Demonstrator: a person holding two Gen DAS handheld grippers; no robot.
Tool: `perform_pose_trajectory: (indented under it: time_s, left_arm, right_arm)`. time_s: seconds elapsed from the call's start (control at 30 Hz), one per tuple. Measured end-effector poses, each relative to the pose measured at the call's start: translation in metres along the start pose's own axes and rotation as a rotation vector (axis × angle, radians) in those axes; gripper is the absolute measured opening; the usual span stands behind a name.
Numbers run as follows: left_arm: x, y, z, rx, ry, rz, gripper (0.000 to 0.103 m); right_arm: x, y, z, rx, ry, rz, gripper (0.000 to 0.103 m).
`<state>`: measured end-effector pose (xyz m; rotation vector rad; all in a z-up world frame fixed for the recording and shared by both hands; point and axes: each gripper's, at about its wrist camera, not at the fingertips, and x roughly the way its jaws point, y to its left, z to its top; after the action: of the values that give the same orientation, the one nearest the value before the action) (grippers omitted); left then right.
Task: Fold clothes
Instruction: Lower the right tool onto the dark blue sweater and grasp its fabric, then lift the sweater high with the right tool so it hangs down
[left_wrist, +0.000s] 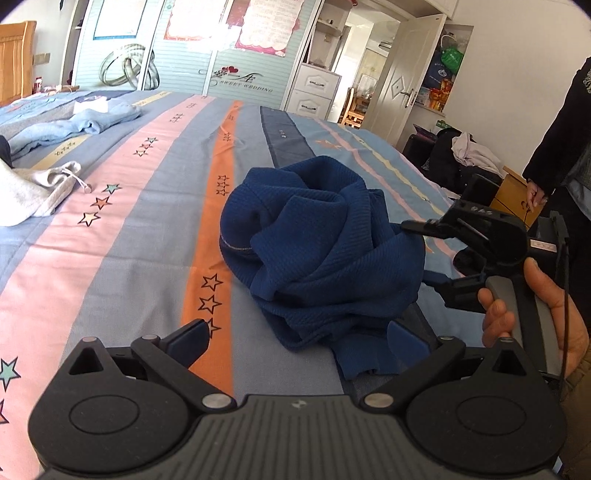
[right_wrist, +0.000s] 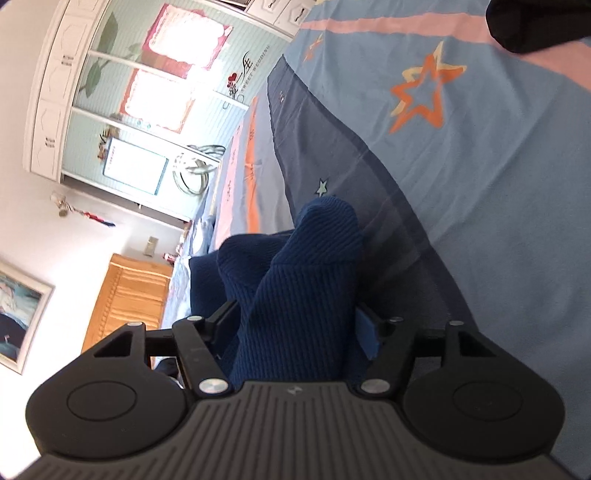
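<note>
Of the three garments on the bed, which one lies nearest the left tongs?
The dark blue sweater, bunched just ahead; the grey garment and light blue one lie farther left.

A bed (left_wrist: 122, 221) with a striped, star-printed cover fills the near room. Along the far wall stands a pale blue sliding wardrobe (left_wrist: 177, 55) with a ring decal and glaring reflections. To the far right, white drawers (left_wrist: 314, 92) sit beside an open white door (left_wrist: 402, 85). A wooden headboard (left_wrist: 16, 55) rises far left.
</note>
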<state>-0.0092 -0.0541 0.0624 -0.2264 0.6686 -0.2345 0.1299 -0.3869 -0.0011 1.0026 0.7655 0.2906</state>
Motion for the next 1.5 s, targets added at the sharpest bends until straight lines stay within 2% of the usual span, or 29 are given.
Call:
perform_pose_trajectory:
  time_s: [0.1,0.13,0.2,0.3,0.47,0.53,0.83,0.97,1.17,1.27,1.4,1.5]
  left_arm:
    - [-0.002,-0.001,0.0,0.0,0.005,-0.004,0.102]
    - [-0.003,-0.002,0.0,0.001,0.005,-0.008,0.102]
    - [-0.006,-0.002,0.001,0.002,-0.003,-0.007,0.102]
    - [-0.011,0.001,0.002,-0.007,-0.015,-0.001,0.102]
    - [-0.025,0.012,0.001,-0.036,-0.037,0.012,0.102]
    - [-0.033,0.018,0.001,-0.048,-0.045,0.018,0.102]
    - [-0.085,0.047,0.004,-0.086,-0.153,0.028,0.102]
    - [-0.113,0.058,0.004,-0.09,-0.213,0.023,0.102]
    - [-0.15,0.072,0.004,-0.109,-0.281,0.022,0.102]
    - [-0.167,0.076,0.005,-0.097,-0.308,0.013,0.102]
    - [-0.19,0.07,0.009,-0.025,-0.363,0.005,0.102]
    - [-0.203,0.066,0.013,0.0,-0.401,-0.015,0.102]
  right_arm:
    - [0.004,-0.002,0.001,0.032,0.001,0.009,0.045]
    - [0.005,-0.003,0.001,0.043,0.001,0.012,0.035]
    - [0.006,-0.001,0.001,0.05,0.0,0.021,0.023]
    - [-0.001,0.016,-0.005,0.001,-0.011,0.041,0.014]
    - [-0.011,0.049,-0.014,-0.075,-0.02,0.082,0.012]
    - [-0.015,0.069,-0.017,-0.074,-0.015,0.129,0.011]
    - [-0.044,0.212,-0.028,-0.171,-0.002,0.396,0.009]
    - [-0.07,0.271,-0.037,-0.22,-0.013,0.471,0.009]
    - [-0.105,0.332,-0.043,-0.259,-0.042,0.553,0.009]
    - [-0.118,0.357,-0.05,-0.274,-0.048,0.589,0.009]
    - [-0.137,0.387,-0.058,-0.269,-0.04,0.611,0.009]
    - [-0.17,0.403,-0.061,-0.284,-0.073,0.65,0.009]
